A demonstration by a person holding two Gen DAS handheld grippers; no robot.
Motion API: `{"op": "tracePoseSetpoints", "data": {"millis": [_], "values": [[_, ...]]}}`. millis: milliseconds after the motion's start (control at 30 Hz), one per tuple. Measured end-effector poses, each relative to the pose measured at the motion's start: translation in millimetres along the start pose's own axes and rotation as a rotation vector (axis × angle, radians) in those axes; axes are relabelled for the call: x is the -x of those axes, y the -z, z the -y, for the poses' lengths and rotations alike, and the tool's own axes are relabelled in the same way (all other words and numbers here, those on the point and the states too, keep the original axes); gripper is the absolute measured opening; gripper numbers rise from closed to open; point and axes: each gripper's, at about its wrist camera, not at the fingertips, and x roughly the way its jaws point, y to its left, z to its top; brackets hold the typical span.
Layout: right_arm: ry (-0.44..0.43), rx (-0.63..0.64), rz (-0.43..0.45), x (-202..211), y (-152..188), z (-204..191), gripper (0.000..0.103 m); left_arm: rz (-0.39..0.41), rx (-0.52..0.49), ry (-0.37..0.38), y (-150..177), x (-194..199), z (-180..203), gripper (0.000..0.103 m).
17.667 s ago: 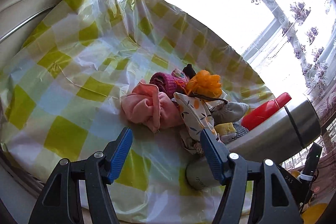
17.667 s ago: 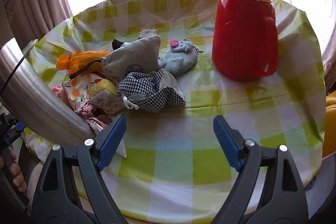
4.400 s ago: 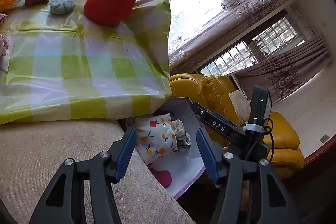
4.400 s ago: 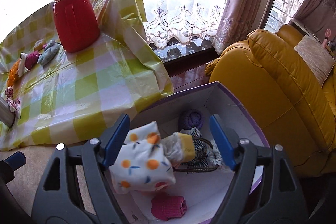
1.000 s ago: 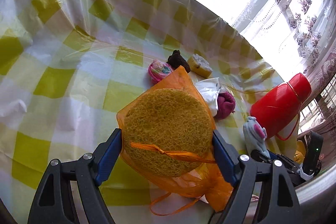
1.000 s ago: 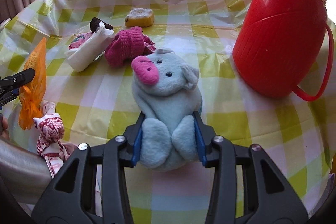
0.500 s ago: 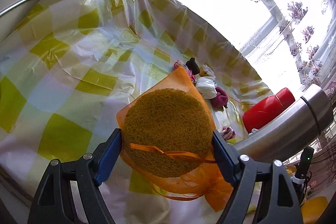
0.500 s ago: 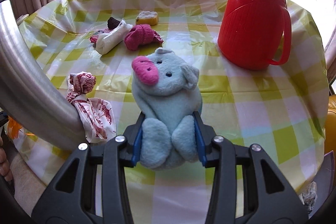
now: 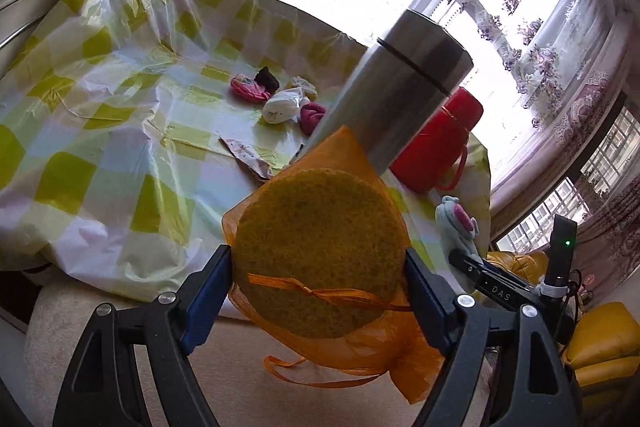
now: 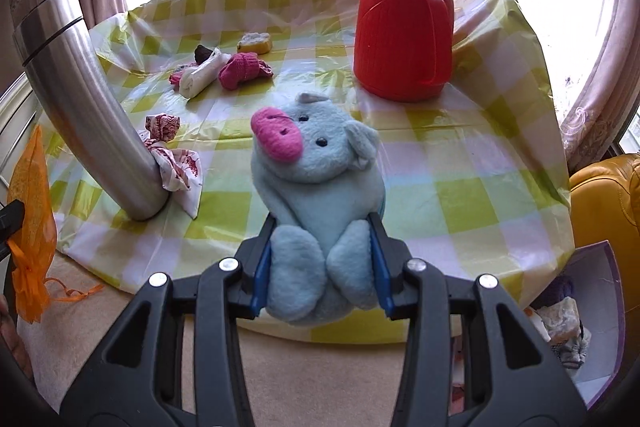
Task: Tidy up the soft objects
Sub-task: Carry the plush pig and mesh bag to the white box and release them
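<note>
At the centre of your right view the blue pig toy [image 10: 318,187] looks matt, fuzzy plush. At left, the flask [image 10: 86,107] is brushed metal; the red jug [image 10: 402,23] is glossy ribbed plastic. The checked tablecloth [image 10: 460,163] shines like plastic film. Your orange pouch [image 9: 320,259] is sheer mesh over a rough sponge.

Yellow-green checked tablecloth [image 10: 460,195], red flask [image 10: 404,27], pale-blue pink-snouted plush pig [image 10: 320,179], orange pouch [image 9: 320,259].

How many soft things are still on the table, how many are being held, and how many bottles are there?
Soft things on the table: 6 (red-patterned cloth, white roll, magenta knit, yellow sponge, dark piece, pink item)
Soft things held: 2 (orange sponge bag, blue pig)
Bottles: 2 (steel flask, red thermos)
Total: 10
</note>
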Motion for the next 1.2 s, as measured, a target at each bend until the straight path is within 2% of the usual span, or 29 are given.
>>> {"op": "tracePoseSetpoints", "data": {"millis": [333,733,867,1000,1200], "values": [[0.119,-0.078,-0.027,27.9,34.6,72.7,0.046,-0.107,-0.133,0.158,27.4,-36.6,96.0,0.082],[0.322,-0.299,-0.055,64.7,67.7,194.8,0.046,-0.245,-0.251,0.356,57.8,-83.6,202.8,0.082],[0.37,-0.327,-0.067,70.9,70.2,210.7,0.055,-0.306,-0.295,0.418,73.0,-98.0,231.7,0.085],[0.386,-0.351,-0.05,77.7,72.3,214.7,0.072,-0.345,-0.325,0.41,81.6,-103.8,239.5,0.085],[0.341,-0.341,-0.063,69.0,73.9,203.0,0.072,-0.311,-0.272,0.368,74.3,-93.2,216.4,0.085]]}}
